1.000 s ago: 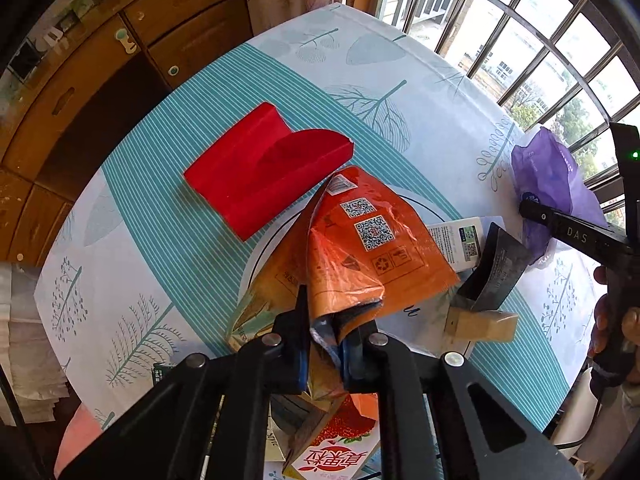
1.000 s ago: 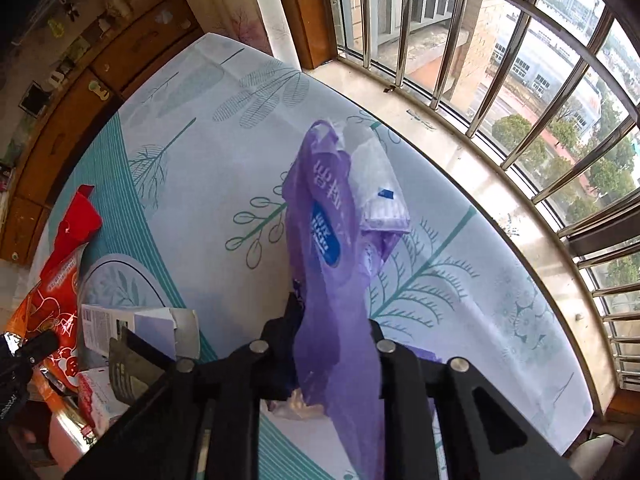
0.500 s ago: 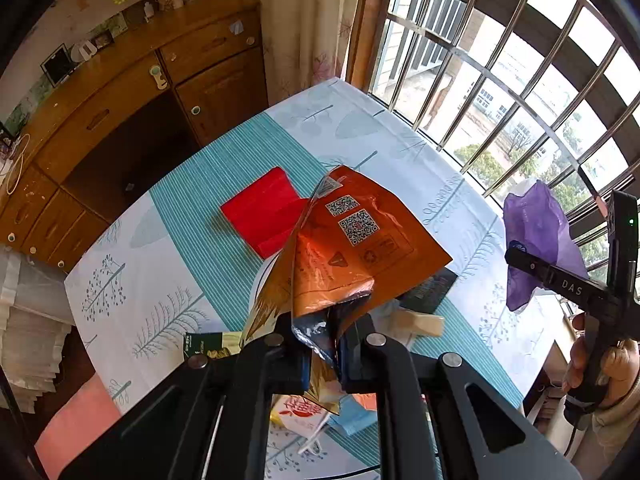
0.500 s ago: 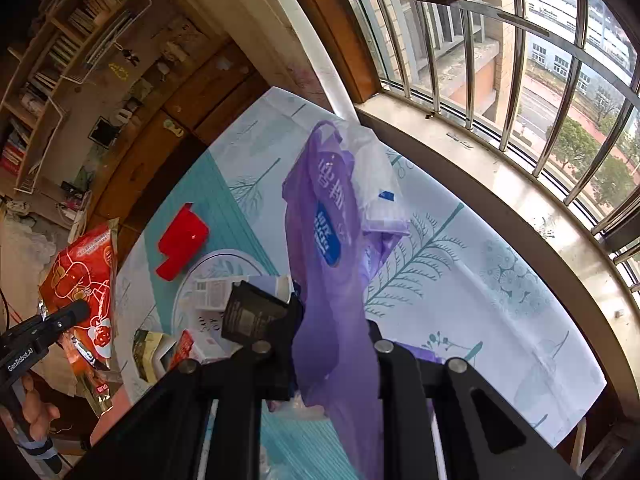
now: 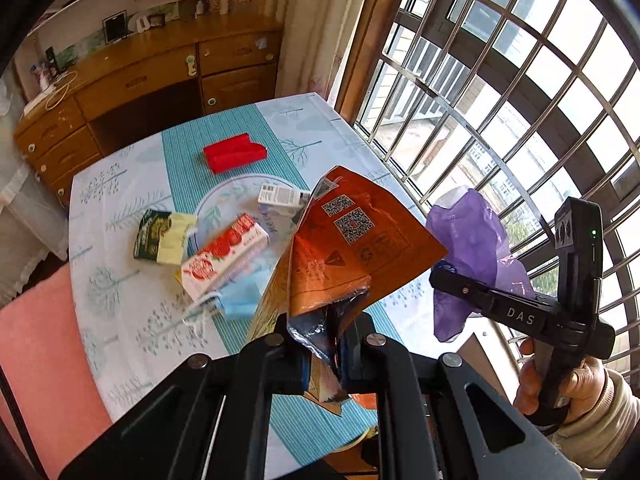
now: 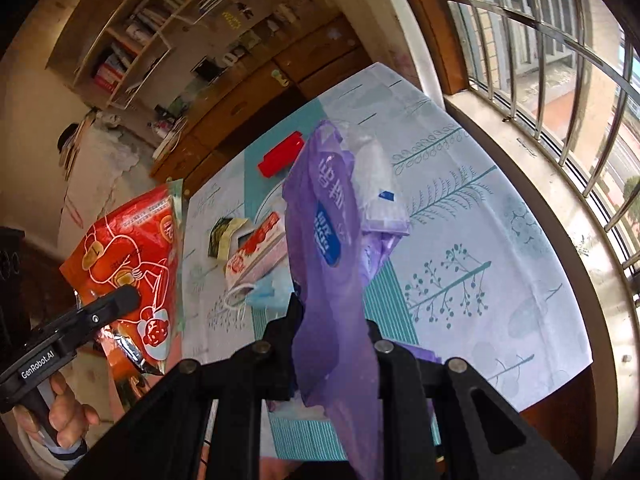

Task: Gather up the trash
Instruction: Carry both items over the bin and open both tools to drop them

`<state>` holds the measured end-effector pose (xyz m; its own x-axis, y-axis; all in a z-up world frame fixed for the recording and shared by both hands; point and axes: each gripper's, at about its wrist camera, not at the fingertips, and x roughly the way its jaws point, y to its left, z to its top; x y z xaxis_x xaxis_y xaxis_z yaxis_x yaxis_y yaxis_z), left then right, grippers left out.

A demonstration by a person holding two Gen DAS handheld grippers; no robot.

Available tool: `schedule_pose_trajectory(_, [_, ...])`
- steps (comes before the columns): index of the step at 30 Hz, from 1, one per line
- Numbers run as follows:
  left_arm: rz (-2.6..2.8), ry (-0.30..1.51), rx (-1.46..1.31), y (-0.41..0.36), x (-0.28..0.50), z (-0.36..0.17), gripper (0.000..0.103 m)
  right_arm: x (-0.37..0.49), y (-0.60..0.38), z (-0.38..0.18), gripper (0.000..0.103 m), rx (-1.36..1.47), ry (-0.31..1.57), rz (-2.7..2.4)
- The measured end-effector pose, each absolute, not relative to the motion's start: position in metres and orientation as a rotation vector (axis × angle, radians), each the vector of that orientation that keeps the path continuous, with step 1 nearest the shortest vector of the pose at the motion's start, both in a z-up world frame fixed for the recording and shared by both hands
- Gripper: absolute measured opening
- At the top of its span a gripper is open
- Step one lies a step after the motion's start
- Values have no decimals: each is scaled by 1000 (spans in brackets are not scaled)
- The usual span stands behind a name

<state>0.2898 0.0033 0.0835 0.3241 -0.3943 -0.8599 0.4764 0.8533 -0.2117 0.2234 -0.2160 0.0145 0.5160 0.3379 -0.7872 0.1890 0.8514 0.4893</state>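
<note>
Both hands are loaded and lifted clear of the desk point(image 5: 120, 320), so the coming move, as I judge it, turns on where the rest of the trash lies from each pair of fingers. The left gripper point(image 5: 325, 350) has its fingers closed on the crumpled bottom corner of an orange snack bag point(image 5: 352, 248); the bag stands up and away from the fingers, its long axis running from the pinched corner toward the window side, printed codes facing the camera. The right gripper point(image 6: 330, 354) has its fingers clamped on a purple plastic wrapper point(image 6: 332, 240), which rises from the fingers with its long axis along the line they point, a clear white-tinted part at its far end. The remaining litter lies on the desk below and ahead of both grippers: a strawberry-printed carton point(image 5: 224, 258) lies flat with its long axis slanting toward the desk's centre, a dark green and yellow packet point(image 5: 164, 236) is just beside it on the left, a blue face mask point(image 5: 240, 296) lies partly under the carton's near end, a small white box point(image 5: 280, 196) sits further back, and a red folded piece point(image 5: 234, 154) lies well apart at the far end. In the left wrist view this cluster sits nearer the left gripper than the right one
</note>
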Motion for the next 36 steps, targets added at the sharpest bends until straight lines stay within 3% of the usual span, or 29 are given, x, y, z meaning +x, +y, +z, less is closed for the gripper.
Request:
schedule_pose_trajectory(10, [-388, 1170, -39, -19, 113, 44, 7, 116, -212, 6, 17, 388, 1144, 375])
schedule_pose_trajectory(20, [-318, 1285, 29, -22, 24, -14, 8, 44, -183, -55, 18, 331, 1323, 463])
schedule_pose_trajectory(27, [-321, 1398, -49, -13, 2, -102, 8, 12, -155, -141, 18, 301, 1470, 398])
schedule_pose_trajectory(36, [-249, 1477, -124, 3, -4, -270, 9, 8, -148, -316, 18, 318, 1578, 227])
